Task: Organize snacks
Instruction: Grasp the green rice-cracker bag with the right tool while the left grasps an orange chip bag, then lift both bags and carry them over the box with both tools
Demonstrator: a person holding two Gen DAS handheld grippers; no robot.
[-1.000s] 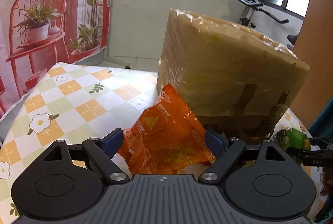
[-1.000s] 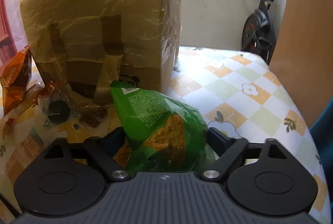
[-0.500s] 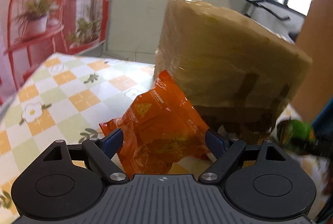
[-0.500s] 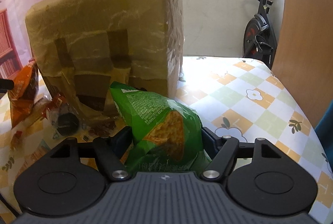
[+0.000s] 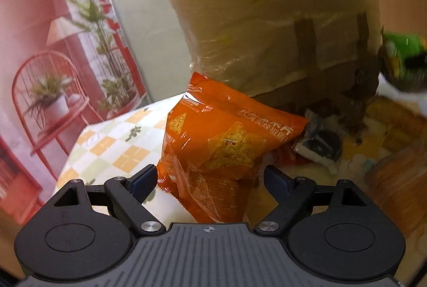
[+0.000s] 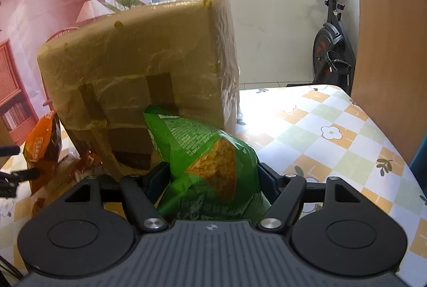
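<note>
An orange chip bag (image 5: 224, 143) stands against the foot of a big tape-wrapped cardboard box (image 5: 267, 33). My left gripper (image 5: 209, 177) is open, its blue pads either side of the bag with a slim gap on each side. My right gripper (image 6: 212, 180) is shut on a green chip bag (image 6: 202, 153), which bulges up between the fingers in front of the same box (image 6: 138, 68). In the right wrist view the orange bag (image 6: 40, 143) shows at the far left. The left wrist view catches the green bag (image 5: 400, 55), blurred, at the right edge.
Small snack packets, one of them dark and white (image 5: 317, 145), lie at the box's foot. The table wears a checked flower cloth (image 6: 333, 132). A wooden panel (image 6: 387, 47) stands along its right side, with an exercise bike (image 6: 331, 52) behind.
My right jaws have narrowed onto the green bag. My left gripper has rolled and sunk toward the orange bag, so the box and table now look tilted.
</note>
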